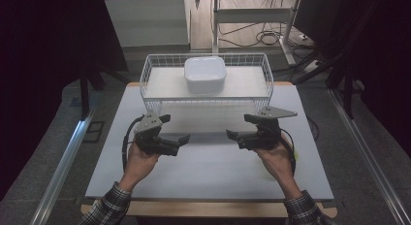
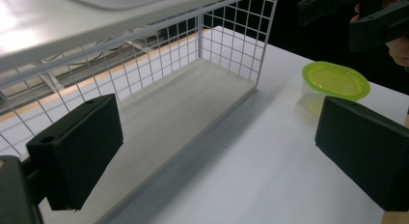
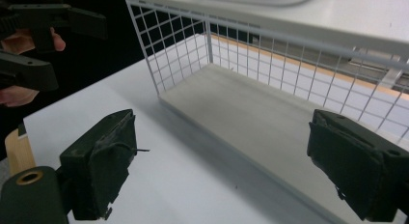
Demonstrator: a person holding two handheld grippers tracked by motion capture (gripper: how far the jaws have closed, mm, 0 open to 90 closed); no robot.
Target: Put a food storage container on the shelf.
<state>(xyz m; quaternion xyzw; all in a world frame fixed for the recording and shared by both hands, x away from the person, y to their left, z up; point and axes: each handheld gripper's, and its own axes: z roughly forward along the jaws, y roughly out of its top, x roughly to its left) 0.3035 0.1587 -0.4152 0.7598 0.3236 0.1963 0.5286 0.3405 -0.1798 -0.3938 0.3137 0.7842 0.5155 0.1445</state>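
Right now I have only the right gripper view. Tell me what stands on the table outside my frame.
Observer: A clear container with a green lid stands on the table, apart from the wire rack, off one end of it.
Operator: Now describe what is on the rack's top shelf.
Observer: A white square dish with rounded corners, about midway along the shelf.
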